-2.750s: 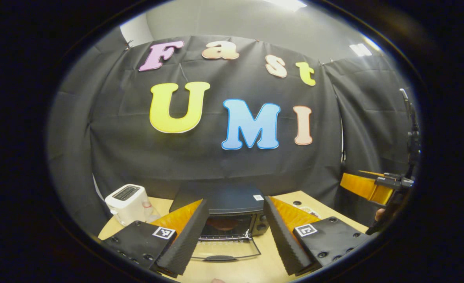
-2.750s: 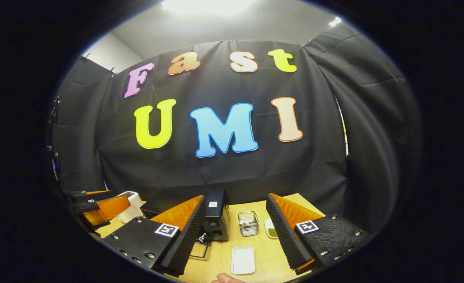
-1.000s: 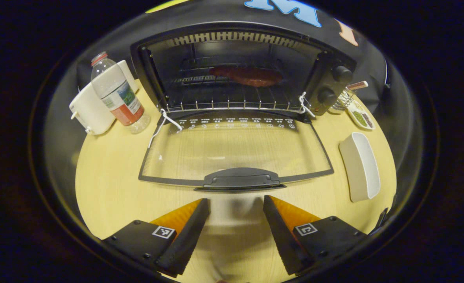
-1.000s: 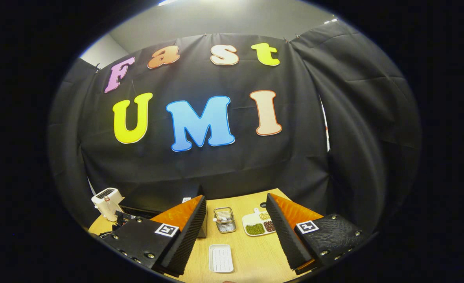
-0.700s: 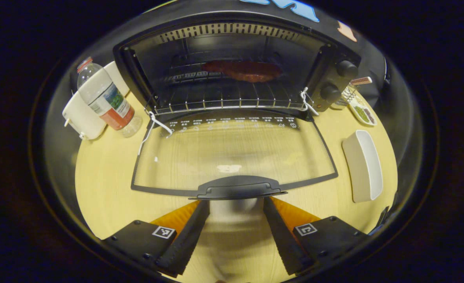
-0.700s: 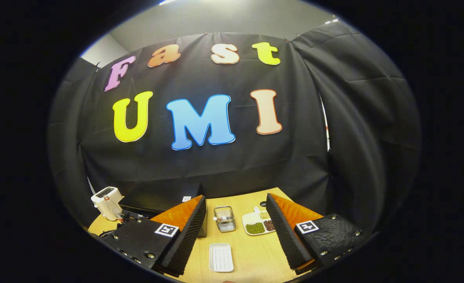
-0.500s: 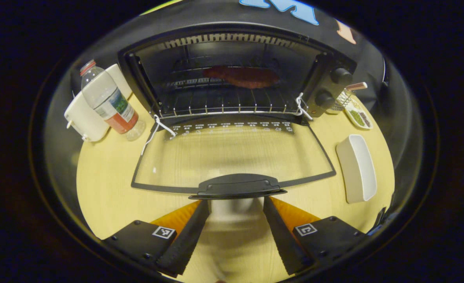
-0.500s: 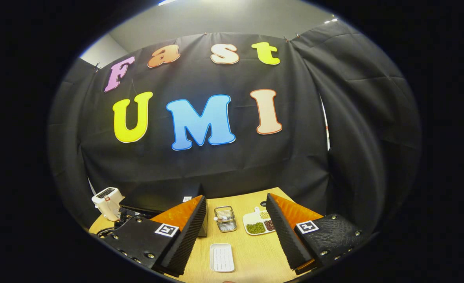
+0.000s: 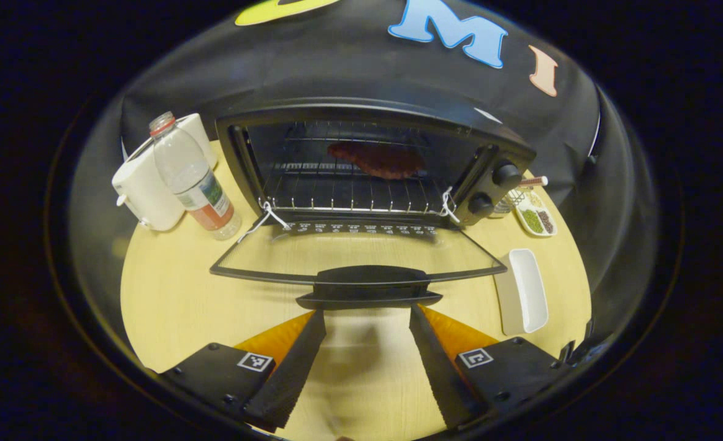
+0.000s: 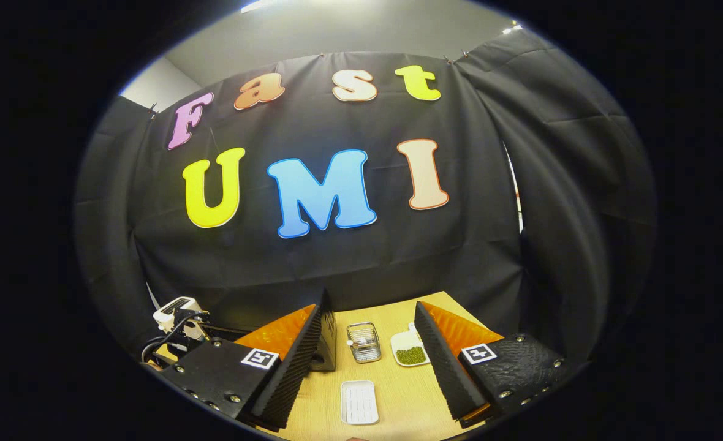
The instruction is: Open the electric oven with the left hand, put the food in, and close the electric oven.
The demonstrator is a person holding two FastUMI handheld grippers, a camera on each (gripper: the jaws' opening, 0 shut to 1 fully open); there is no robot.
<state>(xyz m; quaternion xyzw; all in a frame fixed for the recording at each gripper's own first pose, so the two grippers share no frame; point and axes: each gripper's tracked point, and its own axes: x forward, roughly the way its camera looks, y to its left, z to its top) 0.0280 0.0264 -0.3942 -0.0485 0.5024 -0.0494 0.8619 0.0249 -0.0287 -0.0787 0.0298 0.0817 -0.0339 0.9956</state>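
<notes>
In the left gripper view the black electric oven (image 9: 496, 156) stands open on the wooden table. A reddish-brown piece of food (image 9: 377, 159) lies on its wire rack. The glass door (image 9: 361, 254) hangs forward and down, seen nearly edge-on. Its black handle (image 9: 367, 286) sits just beyond my fingertips. My left gripper (image 9: 367, 313) is open, with the handle at the mouth of the gap and neither finger pressing on it. In the right gripper view my right gripper (image 10: 370, 303) is open and holds nothing, raised above the table. The oven's side (image 10: 331, 346) shows behind its left finger.
A water bottle (image 9: 193, 177) and a white toaster (image 9: 147, 190) stand left of the oven. On its right are a white rectangular dish (image 9: 524, 293), a plate of beans (image 9: 536, 219) and a small wire basket (image 10: 363, 342). The table's front edge is near my left gripper.
My left gripper has come up to the door handle and dropped lower. The door now looks more edge-on, its front edge raised. The right gripper has drifted only slightly.
</notes>
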